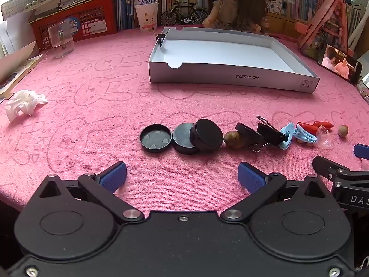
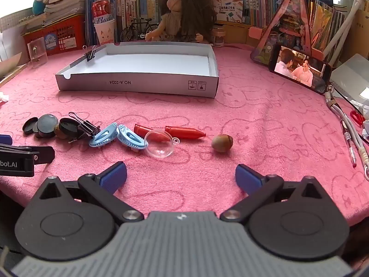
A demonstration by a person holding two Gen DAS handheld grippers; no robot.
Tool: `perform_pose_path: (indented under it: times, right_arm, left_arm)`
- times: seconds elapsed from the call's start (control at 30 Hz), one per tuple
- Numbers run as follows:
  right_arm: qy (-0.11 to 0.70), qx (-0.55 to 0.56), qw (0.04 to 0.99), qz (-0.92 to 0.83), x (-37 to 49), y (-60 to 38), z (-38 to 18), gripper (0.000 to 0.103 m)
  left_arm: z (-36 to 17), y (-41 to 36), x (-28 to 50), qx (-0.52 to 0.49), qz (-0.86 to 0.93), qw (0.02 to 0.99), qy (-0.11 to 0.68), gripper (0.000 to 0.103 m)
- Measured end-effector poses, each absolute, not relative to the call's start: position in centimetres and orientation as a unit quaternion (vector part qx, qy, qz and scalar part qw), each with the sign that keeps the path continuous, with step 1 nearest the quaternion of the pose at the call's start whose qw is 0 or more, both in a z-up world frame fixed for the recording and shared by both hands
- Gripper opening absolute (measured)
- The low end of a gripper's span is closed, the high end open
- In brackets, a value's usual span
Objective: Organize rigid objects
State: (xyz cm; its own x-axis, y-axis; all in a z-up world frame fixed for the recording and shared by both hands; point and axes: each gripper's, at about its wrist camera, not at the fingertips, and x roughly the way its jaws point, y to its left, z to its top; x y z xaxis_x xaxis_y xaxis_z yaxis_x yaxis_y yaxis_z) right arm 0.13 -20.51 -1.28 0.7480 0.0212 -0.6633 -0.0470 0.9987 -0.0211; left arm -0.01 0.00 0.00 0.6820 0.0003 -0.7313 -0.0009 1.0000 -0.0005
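A fuzzy pink towel printed with faint rabbit outlines covers the tabletop (image 1: 92, 97). Both grippers hover low over its near edge, each with its blue ribbed pads spread wide apart and nothing between them: the left gripper (image 1: 182, 176) faces three round black plastic lids (image 1: 156, 138), and the right gripper (image 2: 181, 176) faces a clear plastic half-sphere (image 2: 160, 145).

The small things lie in a loose row across the towel: the black lids, a wrinkled walnut (image 1: 234, 140), a black metal binder clip (image 1: 269, 133) with wire handles, two pale blue toothed hair clips (image 2: 120, 136), two glossy red cone-tipped pieces (image 2: 184, 132) and a smooth brown nut (image 2: 222, 143) lying apart to the right.

Behind them sits a shallow white cardboard box lid (image 2: 138, 83), printed "NO.A-2224" upside down, with another binder clip (image 2: 90, 54) on its left wall. Farther back stand a curly-haired doll (image 2: 184, 16) and a red can (image 2: 101, 11) reading "Bud".
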Motion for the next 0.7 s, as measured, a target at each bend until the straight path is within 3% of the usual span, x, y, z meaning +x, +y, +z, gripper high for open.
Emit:
perform_pose_path:
  times: [0.7]
  right_arm:
    - [0.353,-0.017,0.935,0.018,-0.02,-20.38,-1.26,0.103]
  left_arm:
    - [0.0,-0.01,0.0,0.001,0.001,0.916,0.401,0.103]
